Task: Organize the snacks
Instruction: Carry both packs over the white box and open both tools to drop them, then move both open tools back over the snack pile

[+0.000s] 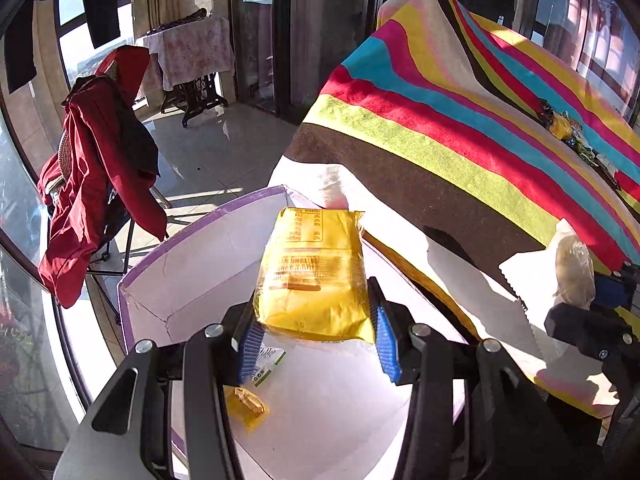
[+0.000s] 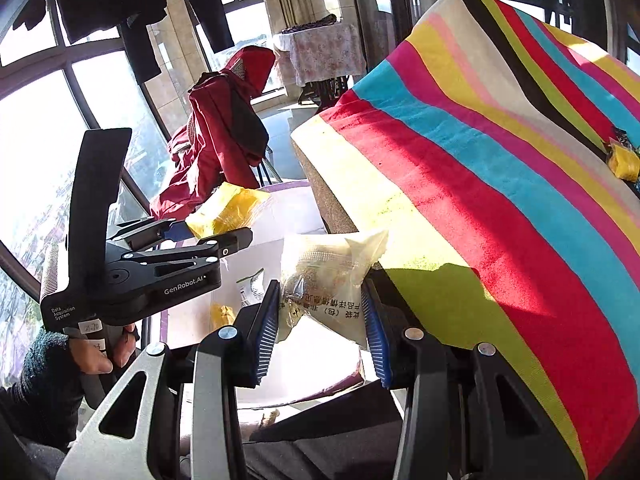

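Inside white box (image 1: 192, 280), small yellow snack (image 1: 246, 402), white-green packet (image 1: 268, 362) on floor

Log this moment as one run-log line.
left gripper: shut on yellow packet, above white box | right gripper: shut on clear packet | striped cloth: more snacks

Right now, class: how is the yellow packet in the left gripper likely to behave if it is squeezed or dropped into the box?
The yellow packet probably gives under pressure: its film is creased where the left gripper clamps it. It looks light, standing out unsupported beyond the pads. Its glossy wrapper may slip, and it would likely land flat in the box rather than roll.
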The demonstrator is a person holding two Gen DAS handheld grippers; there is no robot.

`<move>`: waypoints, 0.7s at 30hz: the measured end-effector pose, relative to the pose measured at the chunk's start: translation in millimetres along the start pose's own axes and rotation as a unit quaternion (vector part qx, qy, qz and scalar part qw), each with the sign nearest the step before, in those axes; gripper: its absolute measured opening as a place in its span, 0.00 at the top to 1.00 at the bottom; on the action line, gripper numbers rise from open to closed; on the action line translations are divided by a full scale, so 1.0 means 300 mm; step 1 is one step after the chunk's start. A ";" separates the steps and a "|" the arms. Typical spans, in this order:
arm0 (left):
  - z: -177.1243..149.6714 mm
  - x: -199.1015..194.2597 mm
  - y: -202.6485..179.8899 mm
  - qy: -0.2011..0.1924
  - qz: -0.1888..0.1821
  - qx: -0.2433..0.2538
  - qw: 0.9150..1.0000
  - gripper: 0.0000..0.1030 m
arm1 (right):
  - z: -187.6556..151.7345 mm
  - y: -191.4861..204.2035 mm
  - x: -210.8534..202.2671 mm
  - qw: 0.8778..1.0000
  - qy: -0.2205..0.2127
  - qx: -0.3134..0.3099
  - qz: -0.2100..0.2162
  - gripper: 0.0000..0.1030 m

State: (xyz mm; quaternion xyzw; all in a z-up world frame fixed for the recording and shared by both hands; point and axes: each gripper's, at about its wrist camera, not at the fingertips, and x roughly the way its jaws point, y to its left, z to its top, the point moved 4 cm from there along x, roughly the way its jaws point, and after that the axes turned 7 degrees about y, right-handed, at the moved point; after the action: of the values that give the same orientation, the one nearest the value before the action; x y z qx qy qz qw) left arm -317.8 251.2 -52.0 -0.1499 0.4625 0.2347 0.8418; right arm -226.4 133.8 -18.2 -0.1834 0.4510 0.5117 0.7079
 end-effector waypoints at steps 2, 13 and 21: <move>-0.018 0.018 0.034 0.010 0.010 -0.009 1.000 0.54 | -0.008 0.047 0.039 0.999 0.019 -0.025 0.007 0.61; -0.096 0.077 0.262 0.062 0.125 -0.087 0.986 0.41 | -0.102 0.323 0.134 0.978 0.073 -0.177 0.081 0.41; 0.021 -0.038 0.198 -0.025 0.175 -0.083 0.981 0.02 | -0.060 0.219 0.007 0.989 0.008 -0.136 0.048 0.26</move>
State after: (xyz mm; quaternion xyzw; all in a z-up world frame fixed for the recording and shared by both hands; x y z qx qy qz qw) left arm -350.2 301.4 -41.1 -0.1301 0.4394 0.4194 0.7836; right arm -292.9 148.9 -16.1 -0.2605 0.3911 0.6003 0.6471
